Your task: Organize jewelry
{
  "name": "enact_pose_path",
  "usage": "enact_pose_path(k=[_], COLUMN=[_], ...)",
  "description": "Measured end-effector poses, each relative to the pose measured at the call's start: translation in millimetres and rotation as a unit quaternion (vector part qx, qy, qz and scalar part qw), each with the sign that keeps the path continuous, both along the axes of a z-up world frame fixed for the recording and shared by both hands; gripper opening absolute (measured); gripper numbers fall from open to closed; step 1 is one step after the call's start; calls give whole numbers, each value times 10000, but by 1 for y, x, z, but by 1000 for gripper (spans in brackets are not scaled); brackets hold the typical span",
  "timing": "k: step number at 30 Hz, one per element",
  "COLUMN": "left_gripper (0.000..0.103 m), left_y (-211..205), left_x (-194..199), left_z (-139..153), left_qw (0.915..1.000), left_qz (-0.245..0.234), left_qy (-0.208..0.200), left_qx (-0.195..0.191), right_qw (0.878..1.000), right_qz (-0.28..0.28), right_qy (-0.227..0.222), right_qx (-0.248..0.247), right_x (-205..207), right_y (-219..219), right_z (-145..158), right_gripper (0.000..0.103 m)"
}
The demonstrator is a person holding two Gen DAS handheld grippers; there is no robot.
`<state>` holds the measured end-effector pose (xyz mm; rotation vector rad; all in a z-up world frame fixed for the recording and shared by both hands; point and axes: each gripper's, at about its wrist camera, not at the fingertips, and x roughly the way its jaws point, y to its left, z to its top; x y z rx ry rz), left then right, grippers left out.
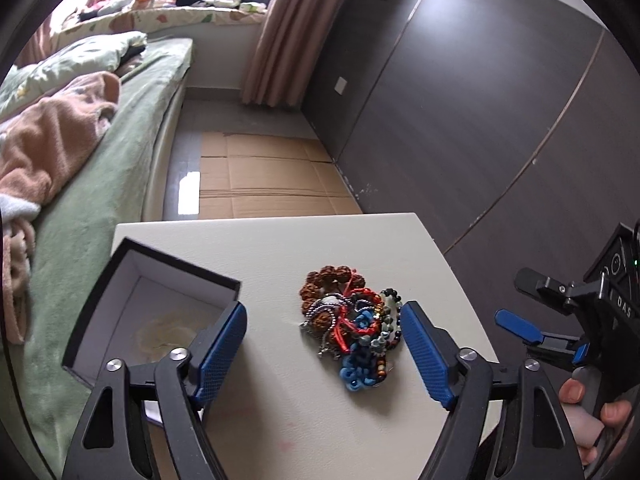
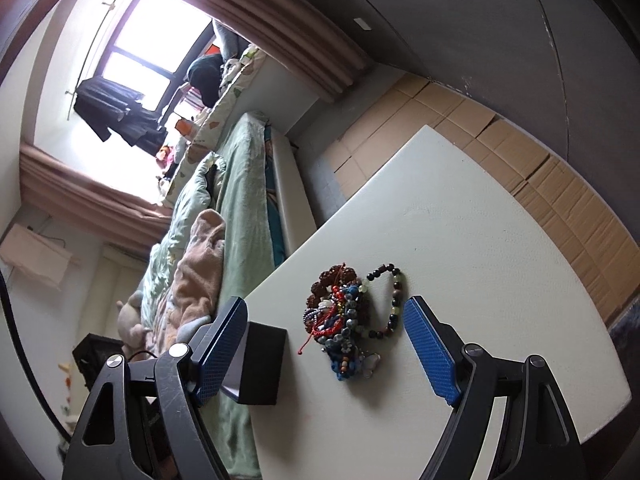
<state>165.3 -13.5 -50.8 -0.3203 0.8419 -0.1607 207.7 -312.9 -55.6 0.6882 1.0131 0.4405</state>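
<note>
Your left gripper [image 1: 324,354] points forward and downward, its two blue-padded fingers [image 1: 222,354] spread wide apart with nothing pressed between the pads. Your right gripper [image 2: 324,354] stands the same way, jaws wide and pads bare, tilted downward and rolled to one side. In the left wrist view your right gripper [image 1: 532,338] shows at the right edge, and your right hand [image 1: 592,408] wraps around its handle, fingertips curled on the grip.
</note>
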Motion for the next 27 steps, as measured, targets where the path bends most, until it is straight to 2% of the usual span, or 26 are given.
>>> enact_pose_path(k=[5,8,15,19,21,24,27], left_gripper=[55,48,47,45,16,5,4], left_y=[-19,-24,-27,-32,-32,-33,-30], left_x=[12,20,33,35,37,36,33], left_z=[-14,-24,-49,-58,-61,-63,-57], left_qw=[9994,9988,9945,9931,9927,9925,9940], left_qz=[-236,-271,-242,-233,-239,-233,-218], left_qy=[217,410,1001,1137,1170,1193,1060], left_qx=[164,80,-192,-140,-162,-94,-145], right_qw=[9996,9994,9990,9987,9988,9990,9980], right_qz=[-67,-38,75,97,96,156,314], right_qy=[268,329,436,487,478,428,534], right_qx=[-9,74,95,81,57,-48,-78], right_x=[9,13,18,20,19,21,25], right_y=[-5,-7,-8,-9,-10,-7,2], right_z=[-9,-11,-14,-15,-14,-15,-24], right_gripper=[81,81,81,81,81,81,81])
